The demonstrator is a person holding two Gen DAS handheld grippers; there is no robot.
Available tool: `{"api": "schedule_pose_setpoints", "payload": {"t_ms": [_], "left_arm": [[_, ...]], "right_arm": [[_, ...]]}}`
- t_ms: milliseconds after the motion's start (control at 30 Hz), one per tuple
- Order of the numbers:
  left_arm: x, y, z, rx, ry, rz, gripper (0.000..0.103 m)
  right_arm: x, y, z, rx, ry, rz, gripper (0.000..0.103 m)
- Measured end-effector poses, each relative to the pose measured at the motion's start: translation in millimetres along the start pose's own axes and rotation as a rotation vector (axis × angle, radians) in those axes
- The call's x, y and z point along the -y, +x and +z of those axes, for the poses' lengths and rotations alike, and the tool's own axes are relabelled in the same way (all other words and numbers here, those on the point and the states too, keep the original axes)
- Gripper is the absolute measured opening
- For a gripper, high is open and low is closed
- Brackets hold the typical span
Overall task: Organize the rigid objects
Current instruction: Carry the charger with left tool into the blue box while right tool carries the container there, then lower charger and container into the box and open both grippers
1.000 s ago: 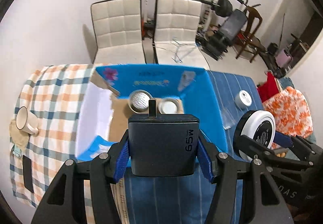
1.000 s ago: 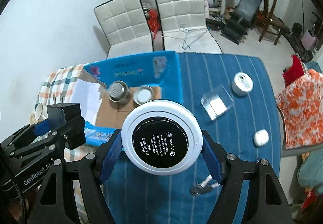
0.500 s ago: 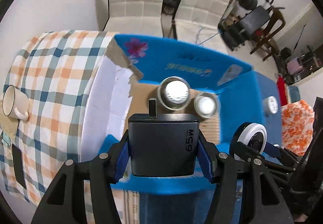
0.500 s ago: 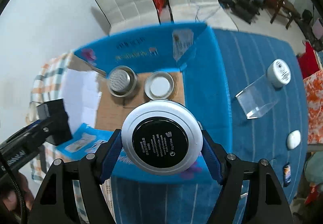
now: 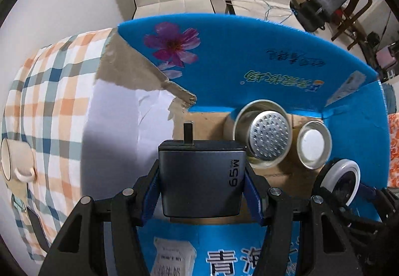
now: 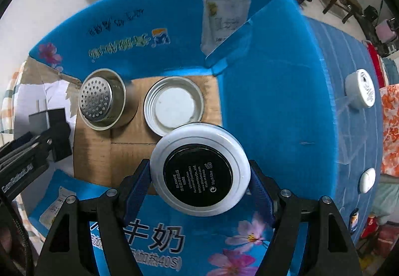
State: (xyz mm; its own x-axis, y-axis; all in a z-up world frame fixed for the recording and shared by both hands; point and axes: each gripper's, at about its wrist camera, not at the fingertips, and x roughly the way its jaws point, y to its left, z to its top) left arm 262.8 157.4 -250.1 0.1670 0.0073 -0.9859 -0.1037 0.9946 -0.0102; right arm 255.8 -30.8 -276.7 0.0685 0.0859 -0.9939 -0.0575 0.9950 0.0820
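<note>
Left gripper (image 5: 202, 191): fingers clamped on grey charger (image 5: 199, 181), lower centre, above box (image 5: 249, 46).
Right gripper (image 6: 199, 181): fingers clamped on round compact (image 6: 199, 170), over box floor, near tin lid (image 6: 173, 105).

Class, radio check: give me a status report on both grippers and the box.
Left gripper shut on grey charger. Right gripper shut on round cosmetics compact. Both over open blue box. Metal strainer cup and metal lid already inside; drop spots free.

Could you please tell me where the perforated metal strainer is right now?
In the right wrist view, the strainer sits on the floor of the blue cardboard box, at the far left, just left of the round metal lid.
</note>
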Motion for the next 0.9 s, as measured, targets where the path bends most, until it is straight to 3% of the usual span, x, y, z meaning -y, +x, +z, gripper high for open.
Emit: {"api": "schedule_pose_setpoints", "payload": {"t_ms": [667, 900], "left_arm": [[-7, 34, 13, -0.116, -0.012, 0.0, 0.057], [-9, 33, 13, -0.159, -0.006, 0.001, 0.063]], "right_arm": [[-4, 42, 17, -0.129, 0.018, 0.013, 0.078], [-1, 50, 18, -0.17, 0.024, 0.002, 0.079]]}}
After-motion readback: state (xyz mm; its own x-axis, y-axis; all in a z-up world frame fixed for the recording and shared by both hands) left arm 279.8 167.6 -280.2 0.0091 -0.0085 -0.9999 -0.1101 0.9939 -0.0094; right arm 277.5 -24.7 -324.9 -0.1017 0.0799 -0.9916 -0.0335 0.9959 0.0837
